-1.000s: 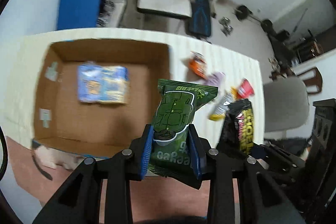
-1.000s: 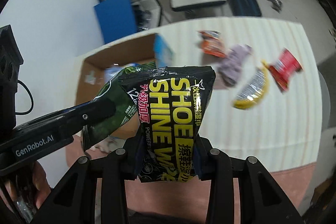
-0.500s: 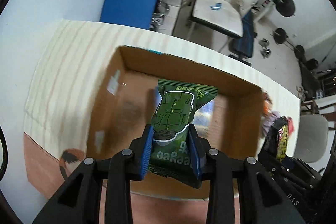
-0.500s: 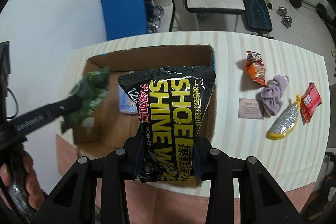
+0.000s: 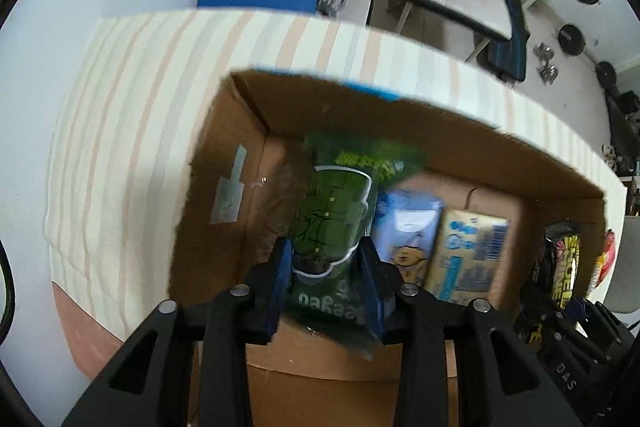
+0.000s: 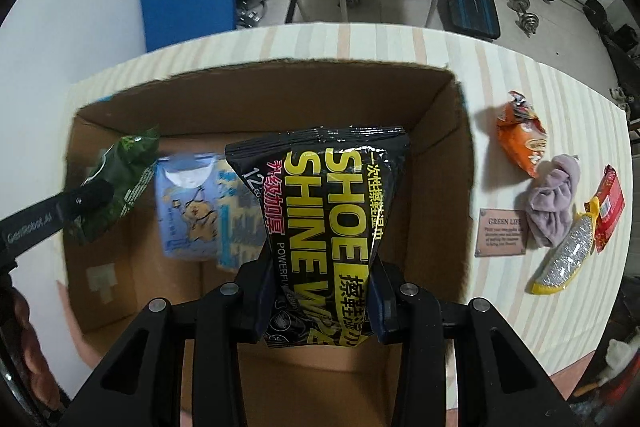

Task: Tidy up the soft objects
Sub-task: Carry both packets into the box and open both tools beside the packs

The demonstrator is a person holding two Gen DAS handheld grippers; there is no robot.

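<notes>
Left gripper [image 5: 326, 279], over cardboard box [image 5: 248, 131] near left wall; jaws just easing apart, green packet [image 5: 332, 215] between them. Right gripper [image 6: 318, 291] clamps black wipes pack [image 6: 324, 211] over free floor by right wall. Only right view shows table items: purple cloth [image 6: 554, 199].

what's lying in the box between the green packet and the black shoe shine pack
A light blue tissue pack lies on the box floor between the green packet and the shoe shine pack, clearest in the right wrist view.

The striped table [image 6: 500, 75] carries an open cardboard box [image 6: 460, 155], and beside it an orange packet [image 6: 522, 143], purple cloth [image 6: 554, 199], small card [image 6: 502, 233] and red packet [image 6: 608, 211].
</notes>
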